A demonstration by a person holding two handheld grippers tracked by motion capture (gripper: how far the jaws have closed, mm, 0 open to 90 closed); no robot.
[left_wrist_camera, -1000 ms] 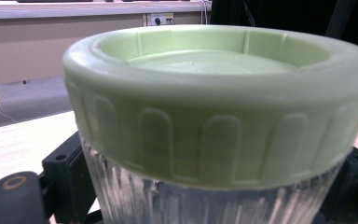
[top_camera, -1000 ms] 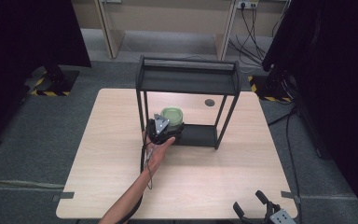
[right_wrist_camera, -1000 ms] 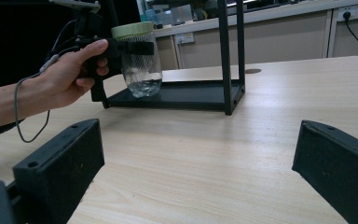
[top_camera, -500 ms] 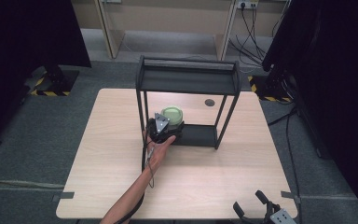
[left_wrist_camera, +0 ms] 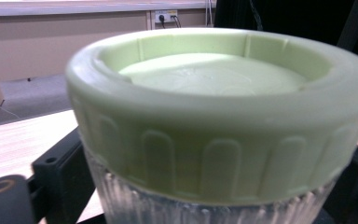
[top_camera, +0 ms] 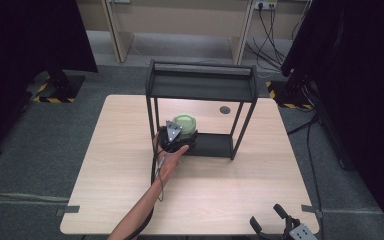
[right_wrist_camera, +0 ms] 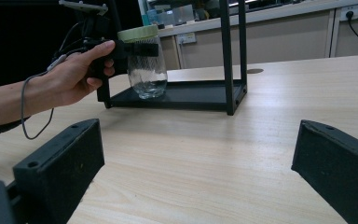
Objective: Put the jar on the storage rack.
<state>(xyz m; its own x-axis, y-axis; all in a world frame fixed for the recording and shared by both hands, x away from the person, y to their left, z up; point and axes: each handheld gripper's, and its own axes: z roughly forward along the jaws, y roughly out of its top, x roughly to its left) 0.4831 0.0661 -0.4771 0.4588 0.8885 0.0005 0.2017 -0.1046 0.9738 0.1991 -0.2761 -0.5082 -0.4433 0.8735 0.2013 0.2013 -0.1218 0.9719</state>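
Writing or labels cannot be read on the jar [right_wrist_camera: 145, 63]: its pale green lid [left_wrist_camera: 223, 107] carries only moulded ribs round the rim, and the ribbed clear glass below bears no print that can be made out. Jar stands upright on the lower shelf [right_wrist_camera: 186, 95] of the black rack [top_camera: 202, 82], at that shelf's left end as the high view gives it, under the rack's top shelf. Left gripper [top_camera: 176, 137] is clamped on the jar just below the lid; in the left gripper view its black jaws press on either side of the glass, with the lid looming close above them. Left hand [right_wrist_camera: 77, 74] wraps the gripper's handle, thumb stretched forward along the top, fingers curled under, and the forearm runs straight out from the table's near edge toward the rack, a thin cable hanging in a loop from the wrist. Right gripper [top_camera: 280, 225] lies low at the near right corner of the table [top_camera: 130, 150], well apart from the rack; its jaws are spread wide with nothing between them, and they point across the bare wood toward the rack and jar.
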